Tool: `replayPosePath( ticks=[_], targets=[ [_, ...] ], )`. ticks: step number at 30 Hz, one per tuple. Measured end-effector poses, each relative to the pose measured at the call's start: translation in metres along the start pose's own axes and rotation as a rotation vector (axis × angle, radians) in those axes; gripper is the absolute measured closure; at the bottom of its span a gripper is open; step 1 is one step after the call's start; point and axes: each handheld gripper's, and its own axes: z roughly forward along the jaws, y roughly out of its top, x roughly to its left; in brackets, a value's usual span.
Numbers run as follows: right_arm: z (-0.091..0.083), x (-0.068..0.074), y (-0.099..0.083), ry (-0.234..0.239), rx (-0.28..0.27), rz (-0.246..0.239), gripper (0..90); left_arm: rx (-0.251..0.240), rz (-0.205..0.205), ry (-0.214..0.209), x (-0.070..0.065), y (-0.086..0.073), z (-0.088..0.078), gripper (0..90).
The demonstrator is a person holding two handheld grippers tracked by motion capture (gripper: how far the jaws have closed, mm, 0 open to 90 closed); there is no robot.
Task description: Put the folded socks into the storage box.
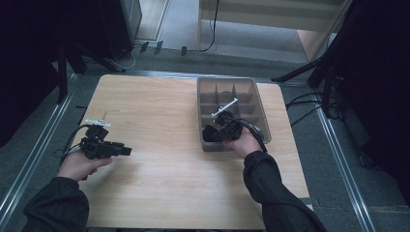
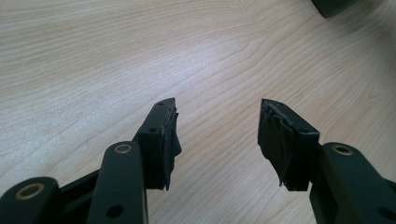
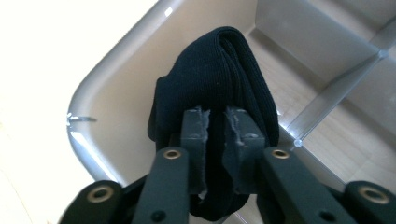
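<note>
while the right gripper (image 3: 215, 122) hangs over the near left corner compartment of the grey divided tray (image 1: 260, 109), its fingers (image 3: 195, 135) have a folded black sock (image 3: 219, 79) between them. the pads stand close together with the dark knit bunched in the narrow gap, so the sock looks pinched, though lightly; whether the pressure is already easing i cannot tell from the right gripper view. the sock's rounded fold points down into the compartment, near the curved tray wall, and i cannot tell if it touches the floor of the tray yet.

as for the step in hand, it reads as the placing of the sock into the tray, close to the let-go. the next move calls for spreading the fingers wide enough that the knit slips free without snagging on the torn pad edges, then lifting straight up so the sock stays inside the dividers.

over at the left side of the wooden bench (image 1: 159, 145), the left gripper (image 2: 218, 135) hovers with its fingers well apart and nothing between them, waiting above bare wood.
</note>
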Motion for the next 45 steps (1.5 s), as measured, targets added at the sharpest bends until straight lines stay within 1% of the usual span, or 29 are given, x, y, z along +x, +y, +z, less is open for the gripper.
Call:
replayPosePath(
  ticks=[4, 7, 9, 10, 13, 16, 19, 25, 29, 33, 36, 38, 40, 42, 43, 45],
  targets=[
    [-0.009, 0.0, -0.002, 0.012, -0.044, 0.003, 73.4, 0.003, 0.002, 0.004, -0.001, 0.0, 0.002, 45.1],
    [-0.019, 0.0, -0.002, 0.016, -0.107, 0.017, 72.8, 0.0, 0.01, 0.009, -0.003, 0.001, 0.003, 44.6],
    [-0.022, 0.002, -0.002, 0.025, -0.128, 0.029, 72.8, 0.005, 0.018, 0.009, -0.005, 0.001, 0.004, 44.5],
    [-0.024, 0.003, -0.003, 0.022, -0.138, 0.018, 72.7, 0.004, 0.02, 0.01, -0.006, 0.001, 0.005, 44.5],
    [-0.028, 0.006, -0.004, 0.022, -0.16, 0.015, 72.7, 0.01, 0.028, 0.008, -0.01, 0.002, 0.008, 44.4],
    [-0.035, 0.009, -0.005, 0.014, -0.194, 0.02, 72.7, 0.016, 0.049, 0.008, -0.015, 0.003, 0.011, 44.2],
    [-0.042, 0.01, -0.007, 0.027, -0.222, 0.03, 72.7, 0.013, 0.06, 0.003, -0.021, 0.006, 0.013, 44.1],
    [-0.053, 0.02, -0.015, 0.037, -0.26, 0.014, 72.8, 0.01, 0.098, -0.005, -0.034, 0.011, 0.017, 44.0],
    [-0.058, 0.029, -0.024, 0.049, -0.283, 0.006, 72.8, 0.01, 0.111, -0.012, -0.04, 0.012, 0.019, 43.8],
    [-0.059, 0.037, -0.031, 0.057, -0.287, -0.011, 71.7, 0.008, 0.117, -0.015, -0.045, 0.013, 0.02, 43.6],
    [-0.061, 0.046, -0.035, 0.077, -0.307, -0.021, 71.6, 0.004, 0.119, -0.018, -0.049, 0.013, 0.021, 43.4],
    [-0.061, 0.052, -0.037, 0.081, -0.307, -0.029, 71.6, 0.008, 0.129, -0.018, -0.052, 0.012, 0.022, 43.3],
    [-0.06, 0.057, -0.04, 0.093, -0.319, -0.042, 71.2, 0.006, 0.129, -0.019, -0.055, 0.011, 0.022, 43.2],
    [-0.059, 0.061, -0.043, 0.099, -0.321, -0.044, 71.2, 0.004, 0.136, -0.03, -0.058, 0.011, 0.023, 43.0],
    [-0.058, 0.062, -0.045, 0.114, -0.324, -0.043, 71.1, 0.005, 0.136, -0.036, -0.059, 0.01, 0.023, 42.8],
    [-0.056, 0.065, -0.049, 0.121, -0.332, -0.048, 70.7, 0.003, 0.143, -0.037, -0.062, 0.01, 0.024, 42.7]
  ],
)
